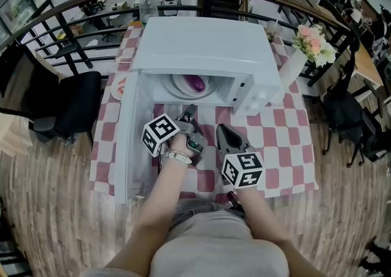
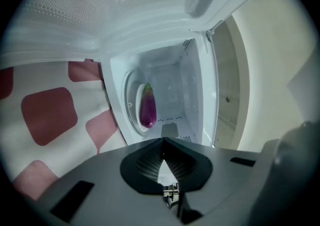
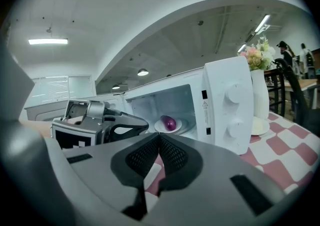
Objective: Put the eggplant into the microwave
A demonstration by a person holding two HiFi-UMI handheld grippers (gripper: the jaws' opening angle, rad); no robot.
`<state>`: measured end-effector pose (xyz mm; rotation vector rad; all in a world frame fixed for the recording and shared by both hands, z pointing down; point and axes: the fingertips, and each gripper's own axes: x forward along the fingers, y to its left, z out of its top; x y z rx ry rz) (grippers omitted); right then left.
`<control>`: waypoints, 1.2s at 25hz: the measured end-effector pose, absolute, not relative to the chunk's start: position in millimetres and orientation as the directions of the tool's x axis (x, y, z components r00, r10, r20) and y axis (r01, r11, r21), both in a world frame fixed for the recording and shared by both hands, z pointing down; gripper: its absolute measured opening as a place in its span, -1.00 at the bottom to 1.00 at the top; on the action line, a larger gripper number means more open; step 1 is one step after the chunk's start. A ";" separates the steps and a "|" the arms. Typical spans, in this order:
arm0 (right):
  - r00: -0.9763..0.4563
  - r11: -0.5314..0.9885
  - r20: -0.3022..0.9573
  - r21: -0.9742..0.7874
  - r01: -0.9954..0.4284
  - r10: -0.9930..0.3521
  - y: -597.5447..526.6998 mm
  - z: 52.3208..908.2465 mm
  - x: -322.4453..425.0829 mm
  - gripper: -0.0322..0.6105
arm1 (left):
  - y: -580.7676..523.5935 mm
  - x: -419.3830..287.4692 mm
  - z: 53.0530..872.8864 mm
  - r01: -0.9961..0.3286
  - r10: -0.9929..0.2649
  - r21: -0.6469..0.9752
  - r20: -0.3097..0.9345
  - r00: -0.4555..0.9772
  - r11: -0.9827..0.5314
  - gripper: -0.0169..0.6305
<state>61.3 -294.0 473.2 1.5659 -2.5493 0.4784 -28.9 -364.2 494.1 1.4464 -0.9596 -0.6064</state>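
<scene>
Left tongs and right tongs are shut and empty. The eggplant lies on a white plate inside the open microwave, at 12 o'clock from the left tongs, which are nearer. In the left gripper view it runs 12 to 6.

One microwave stands on one checked table, with a single eggplant inside it. Two claws are in frame, the left claw and the right claw, each carrying one marker cube. Plates number three: one under the eggplant, one at the table's left edge, one beside the vase. There is one water bottle and one vase of flowers.
</scene>
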 end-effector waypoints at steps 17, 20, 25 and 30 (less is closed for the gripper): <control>-0.488 0.458 0.154 -0.194 -0.868 -0.859 -285.4 451.2 53.0 -0.82 | -320.4 -10.1 441.4 -0.536 -0.829 0.770 0.018 0.559 -0.345 -0.94; -0.485 0.456 0.152 -0.190 -0.869 -0.861 -283.4 451.7 54.3 -0.82 | -309.9 -3.7 436.1 -0.626 -0.827 0.658 0.009 0.562 -0.418 -0.94; -0.483 0.457 0.151 -0.179 -0.871 -0.862 -280.4 452.2 54.0 -0.82 | -299.6 4.2 433.0 -0.714 -0.825 0.505 0.010 0.566 -0.484 -0.94; -0.472 0.452 0.140 -0.153 -0.879 -0.870 -275.3 451.0 56.5 -0.82 | -292.3 9.1 431.3 -0.771 -0.825 0.367 0.019 0.565 -0.520 -0.94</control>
